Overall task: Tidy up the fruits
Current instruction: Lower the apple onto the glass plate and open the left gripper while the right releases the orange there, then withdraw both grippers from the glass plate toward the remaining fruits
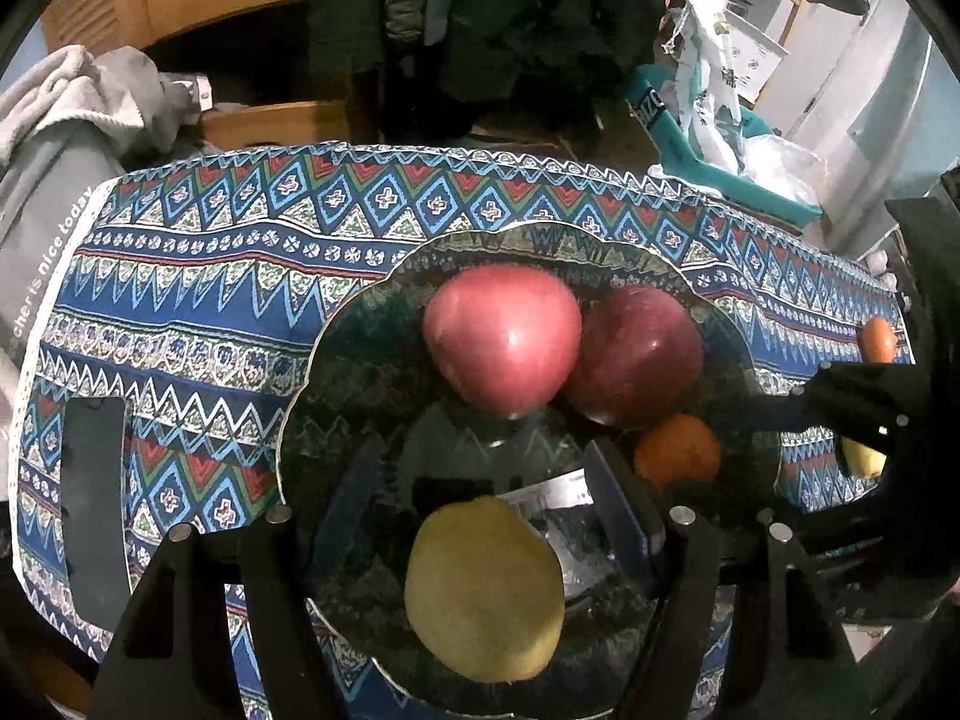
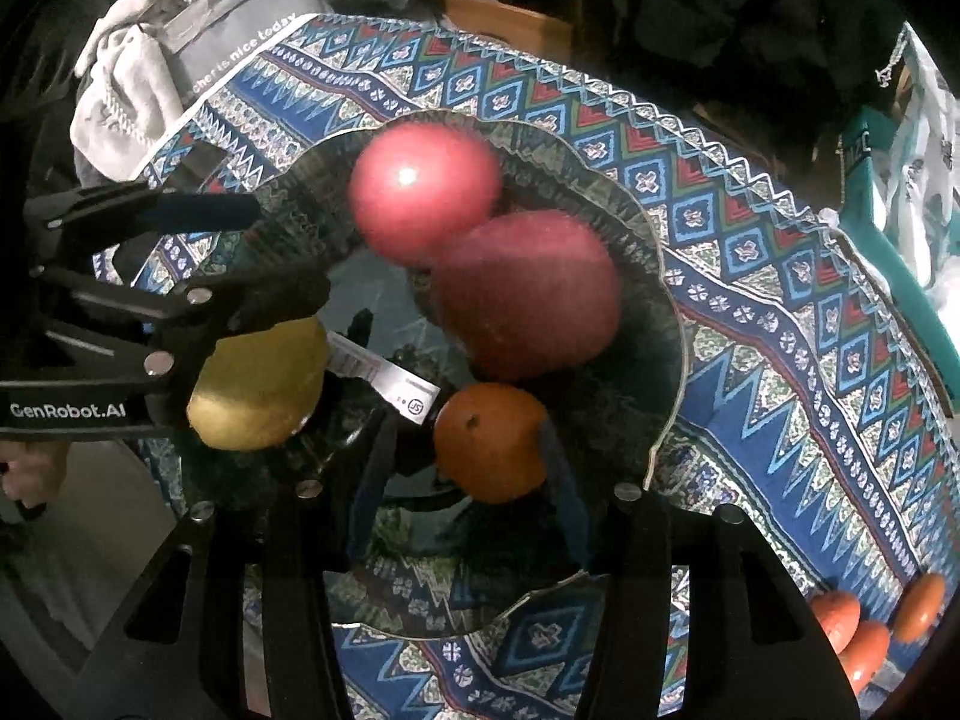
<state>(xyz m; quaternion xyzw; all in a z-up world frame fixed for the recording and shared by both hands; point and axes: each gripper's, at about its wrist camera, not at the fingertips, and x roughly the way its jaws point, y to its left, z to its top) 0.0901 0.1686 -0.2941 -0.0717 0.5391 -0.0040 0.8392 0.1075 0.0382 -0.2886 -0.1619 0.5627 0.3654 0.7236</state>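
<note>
Over the dark glass plate with the wavy rim [image 1: 312,396] on the patterned blue cloth of the counter [image 1: 198,276], the left claw [image 1: 480,558] holds a yellow-green pear [image 1: 483,588] low above the glass, likely to set it down. Behind sit two red apples [image 1: 503,339], touching. At right, the right claw [image 2: 468,480] is closed on a small orange [image 2: 489,441] beside them; more oranges [image 2: 864,630] wait on the cloth, so sorting seems unfinished

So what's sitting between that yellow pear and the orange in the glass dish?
A white printed label on the glass dish, seen in the right wrist view between the pear and the orange; no fruit lies there.
</note>
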